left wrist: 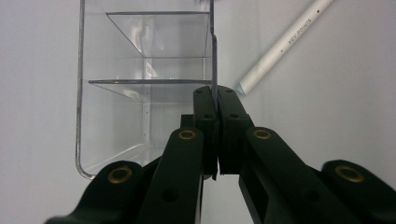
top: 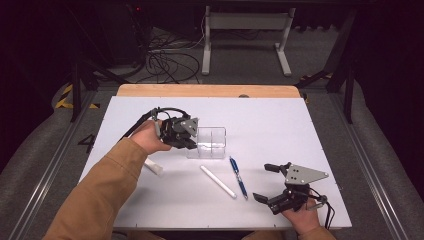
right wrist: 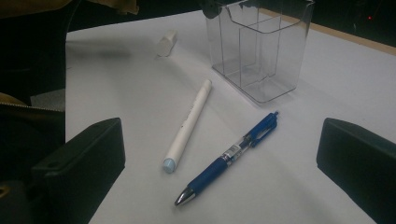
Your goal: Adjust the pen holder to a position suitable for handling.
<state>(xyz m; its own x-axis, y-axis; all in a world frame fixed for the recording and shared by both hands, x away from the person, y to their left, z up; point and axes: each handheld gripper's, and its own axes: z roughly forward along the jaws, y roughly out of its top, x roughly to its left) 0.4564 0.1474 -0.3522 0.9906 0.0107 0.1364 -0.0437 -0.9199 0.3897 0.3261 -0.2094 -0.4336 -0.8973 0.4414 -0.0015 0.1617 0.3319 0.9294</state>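
Two pens lie loose on our worktop (top: 150, 105): a white marker (top: 218, 181) and blue pen (top: 238, 176), before our spread right gripper (top: 266, 183). Our left gripper (left wrist: 215, 95) pinches the clear organizer (top: 207, 142) wall, likely steadying it for loading.

My left black two-jaw gripper (top: 186, 135) sits at about ten o'clock from the table centre, and its jaws are pressed together on a thin clear plastic wall (left wrist: 214, 60). My right black two-jaw gripper (top: 266, 182) rests at about four o'clock, jaws spread wide apart, nothing between them.
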